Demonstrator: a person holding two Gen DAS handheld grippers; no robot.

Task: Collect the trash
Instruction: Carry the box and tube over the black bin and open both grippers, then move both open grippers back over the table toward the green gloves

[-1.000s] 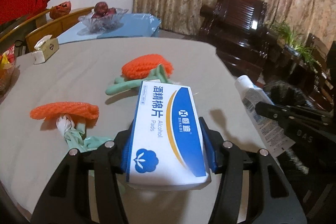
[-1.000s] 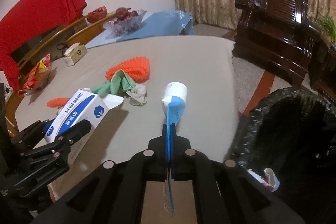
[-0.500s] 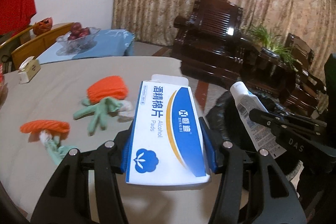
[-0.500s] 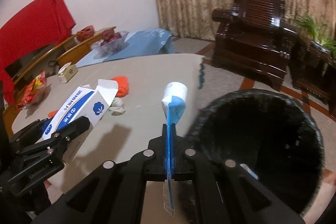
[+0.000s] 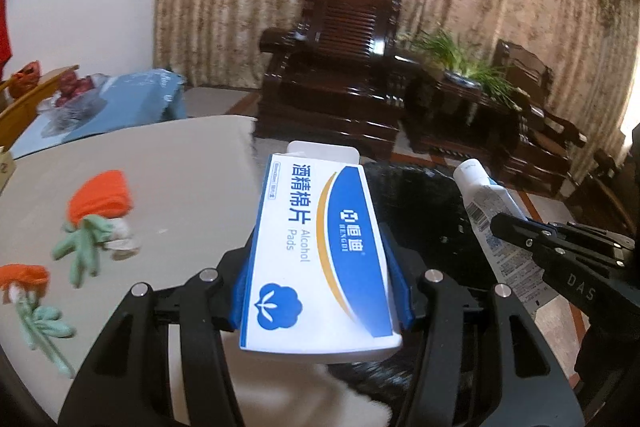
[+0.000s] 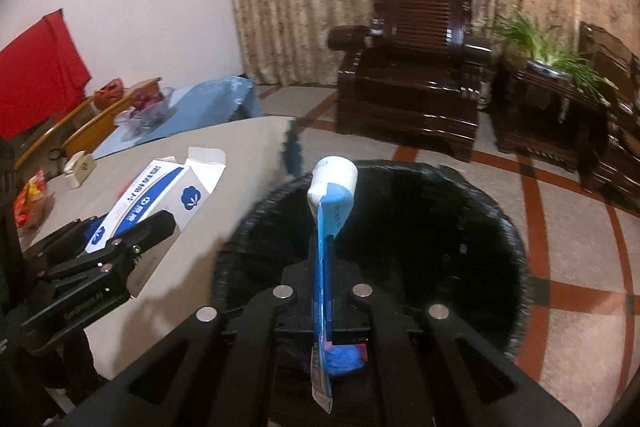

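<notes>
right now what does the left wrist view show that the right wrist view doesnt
Only the left wrist view shows the two orange carrot-shaped knitted pieces lying on the table.

Only the right wrist view shows the open inside of the black trash bin, the red cloth and the tissue box.

Both show the alcohol pads box in the left tool, the squeezed tube in the right tool, and the dark wooden armchair.

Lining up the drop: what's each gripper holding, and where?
Left gripper clamps the alcohol pads box across its long sides; right gripper pinches the tube near its flat tail.
</notes>
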